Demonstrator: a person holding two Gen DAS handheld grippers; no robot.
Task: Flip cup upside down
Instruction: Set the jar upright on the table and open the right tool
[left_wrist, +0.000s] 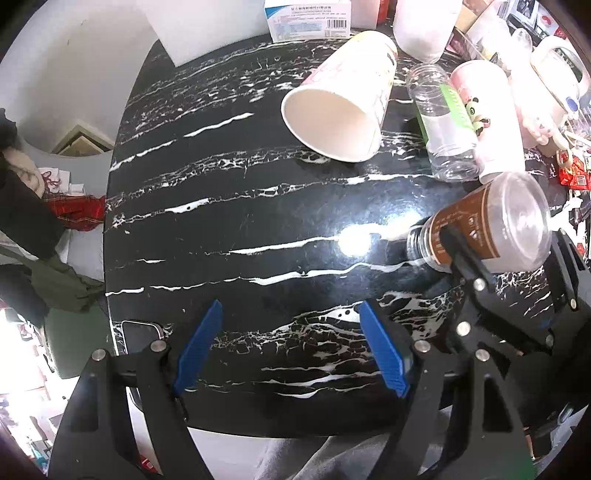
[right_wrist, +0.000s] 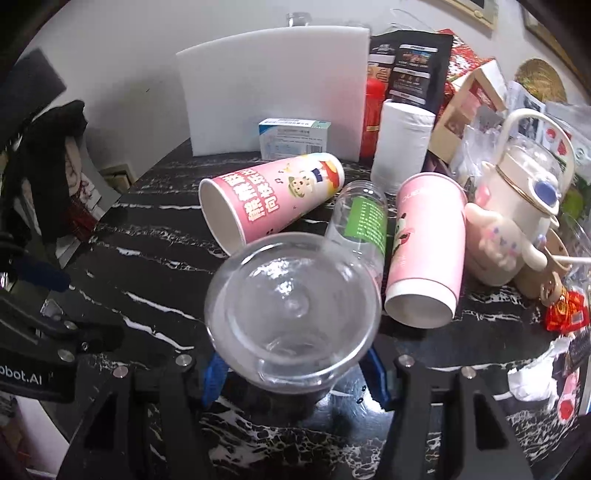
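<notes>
On table (right_wrist: 155, 236): two paper cups (right_wrist: 269, 199), one bottle (right_wrist: 360, 218).

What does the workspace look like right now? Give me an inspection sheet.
Surface: black marble table, glare spot near the held bottle.
Job's things: clear bottle with brown label, held tilted in the right gripper, mouth down near the table; paper cup on its side, mouth open; pink cup standing upside down.
Clutter: green-label bottle between the cups, white roll, medicine box, kettle, plush toy, snack wrappers, phone at the table edge.
Grippers: left gripper open, empty, above the near edge; right shut on the bottle.
Cables: nothing seen.
Surroundings: white foam board against the wall, clothes beside the table.
</notes>
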